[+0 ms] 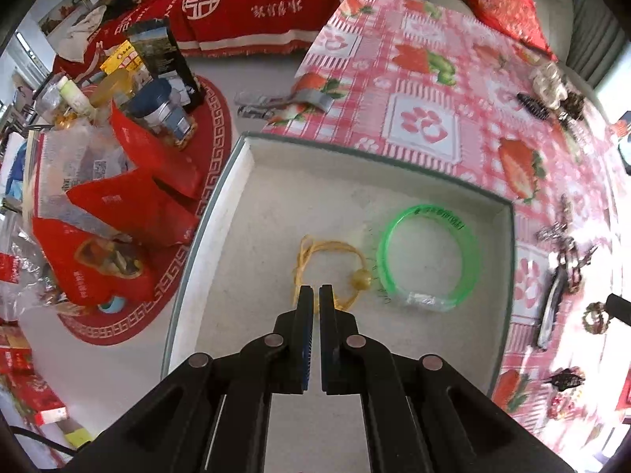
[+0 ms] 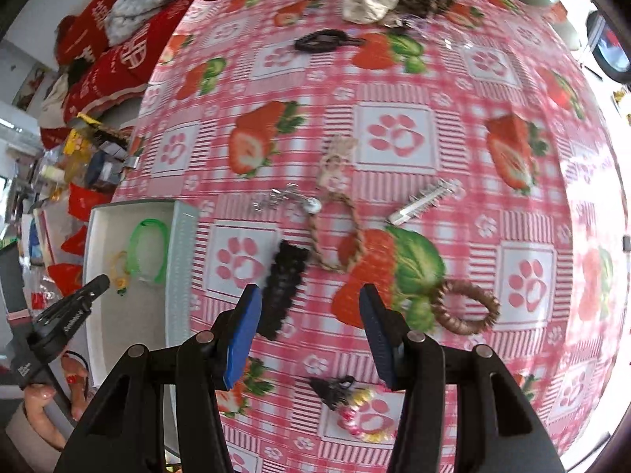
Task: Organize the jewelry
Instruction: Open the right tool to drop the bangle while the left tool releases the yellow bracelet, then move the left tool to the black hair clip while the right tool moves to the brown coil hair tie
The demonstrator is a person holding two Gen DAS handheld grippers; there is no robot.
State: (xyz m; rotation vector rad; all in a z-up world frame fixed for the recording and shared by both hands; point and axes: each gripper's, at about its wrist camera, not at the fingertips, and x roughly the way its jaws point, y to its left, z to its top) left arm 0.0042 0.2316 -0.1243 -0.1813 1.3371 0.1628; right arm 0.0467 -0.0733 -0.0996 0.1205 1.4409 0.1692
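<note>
Left claw point(image 1: 315, 289) first: we see its jaws pressed nearly together over the open white box point(image 1: 252, 157), and we cannot tell whether they pinch the yellow cord bracelet point(image 1: 315, 252) lying just beyond and partly under the tips. That cord carries a single yellowish bead point(image 1: 363, 278) to the right of the tips. Just beside it, further right on the box floor, lies the green translucent bangle point(image 1: 428, 256), flat, with dark printing along its upper rim that is too small for us to read.

Our right claw point(image 2: 309, 299) hangs over the bench point(image 2: 394, 94), which is covered with a pink checked cloth printed with strawberries and paw marks. Its jaws stand moderately apart with nothing between the pads. A black hair claw clip point(image 2: 284, 287) lies just inside the left finger point(image 2: 244, 331), its long axis running from lower left up to upper right. Beyond the tips lies a braided rope bracelet point(image 2: 335, 232), looped and running away from us. To the right of the right finger sits a brown wound ring bracelet point(image 2: 465, 307), flat. A silver comb clip point(image 2: 426, 201) lies farther off, slanting up to the right. A beaded bracelet point(image 2: 366, 418) sits between the claw's arms, near us.

Red cloth on the sofa shows white characters.
</note>
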